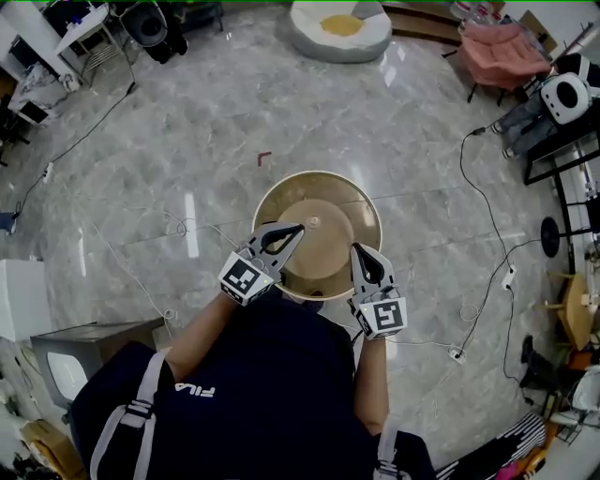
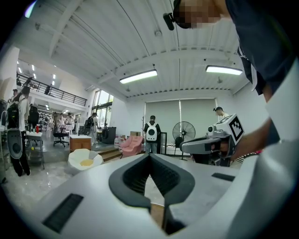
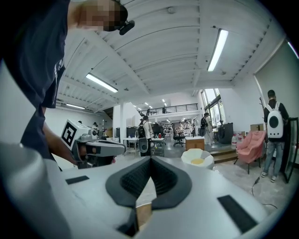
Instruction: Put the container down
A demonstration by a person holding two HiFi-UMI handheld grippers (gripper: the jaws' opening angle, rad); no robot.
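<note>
In the head view a round tan container [image 1: 317, 234] with a golden rim hangs above the marble floor in front of the person. My left gripper [image 1: 296, 230] is shut on the container's near-left rim. My right gripper [image 1: 357, 250] is shut on its near-right rim. In the left gripper view the jaws [image 2: 150, 157] meet at the tips, with a thin tan strip of the container [image 2: 157, 214] pinched lower down between the pads. The right gripper view shows the same: my right gripper [image 3: 150, 158] is closed on a tan edge of the container [image 3: 142, 215].
A white beanbag seat [image 1: 339, 28] with a yellow centre lies far ahead, a pink armchair [image 1: 502, 52] at the far right. Cables [image 1: 487, 216] trail over the floor. A grey box [image 1: 84, 342] stands near left. People and a fan [image 2: 183, 132] stand in the background.
</note>
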